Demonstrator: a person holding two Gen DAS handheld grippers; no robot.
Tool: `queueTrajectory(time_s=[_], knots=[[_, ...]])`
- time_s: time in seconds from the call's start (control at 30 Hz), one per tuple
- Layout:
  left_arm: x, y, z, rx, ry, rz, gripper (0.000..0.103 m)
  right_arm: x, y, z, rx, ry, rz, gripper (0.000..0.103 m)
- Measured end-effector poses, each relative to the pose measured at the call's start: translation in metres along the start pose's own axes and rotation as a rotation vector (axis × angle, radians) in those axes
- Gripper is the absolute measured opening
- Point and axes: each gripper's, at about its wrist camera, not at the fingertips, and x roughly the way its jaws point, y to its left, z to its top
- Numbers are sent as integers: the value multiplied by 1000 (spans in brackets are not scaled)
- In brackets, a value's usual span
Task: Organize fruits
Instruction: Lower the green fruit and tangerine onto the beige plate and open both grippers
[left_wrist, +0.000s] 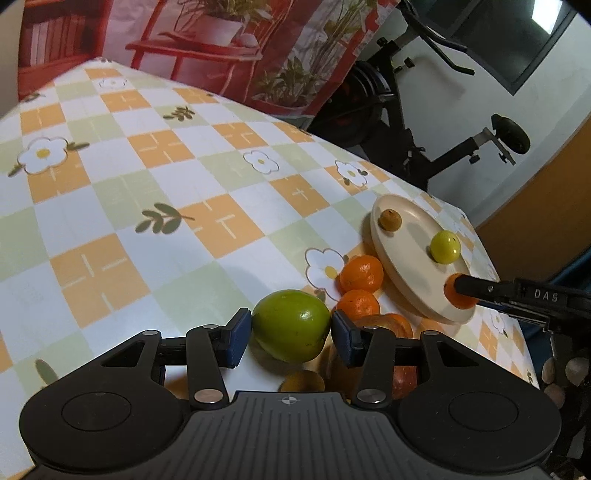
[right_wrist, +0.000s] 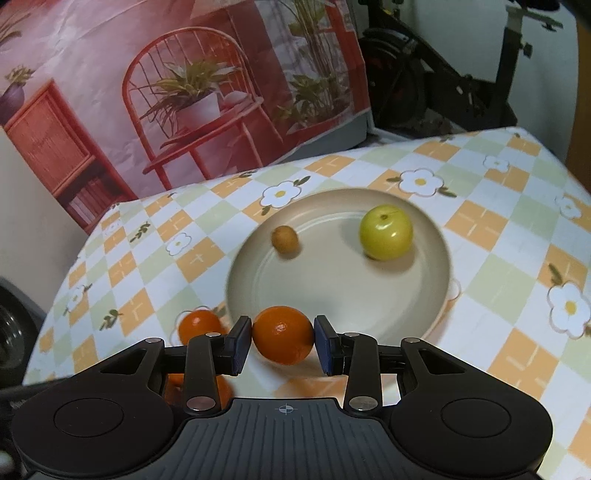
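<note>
Your right gripper (right_wrist: 283, 340) is clenched on an orange (right_wrist: 283, 334), the pads pressing its two sides, and it hangs just over the near rim of the plate (right_wrist: 332, 295). The open middle of the plate lies straight ahead of the fingers and slightly below, so the coming move turns on going forward past the rim before you let go. A yellow-green fruit (right_wrist: 386, 232) sits at the far right of the plate and a small brown fruit (right_wrist: 284, 240) at the far left; the gap between them is where the orange has room.

Your left gripper (left_wrist: 291, 332) straddles a green fruit (left_wrist: 291, 325) on the table. Its pads look to be touching both sides, though with the fruit's own curve in the way I cannot tell whether the grip is firm. From that gripper the plate (left_wrist: 406, 258) lies ahead and to the right, with two oranges (left_wrist: 360, 273) on the cloth between. The right hand is clearly the nearer one to the plate.
</note>
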Motion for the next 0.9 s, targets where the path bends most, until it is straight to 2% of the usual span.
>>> queueTrajectory(time_s=[0.2, 0.3, 0.4, 0.47, 0.9], knots=[[-7, -8, 10, 23, -29, 33, 50, -1, -8, 0, -25, -9, 5, 34], [-10, -13, 14, 33, -41, 42, 50, 1, -16, 0, 77, 26, 71, 34], [-13, -23, 19, 64, -62, 53, 50, 8, -30, -4, 273, 98, 172, 34], [-16, -31, 22, 89, -75, 56, 50, 13, -33, -8, 342, 127, 205, 34], [-15, -75, 35, 203, -98, 58, 50, 18, -36, -4, 319, 140, 215, 34]])
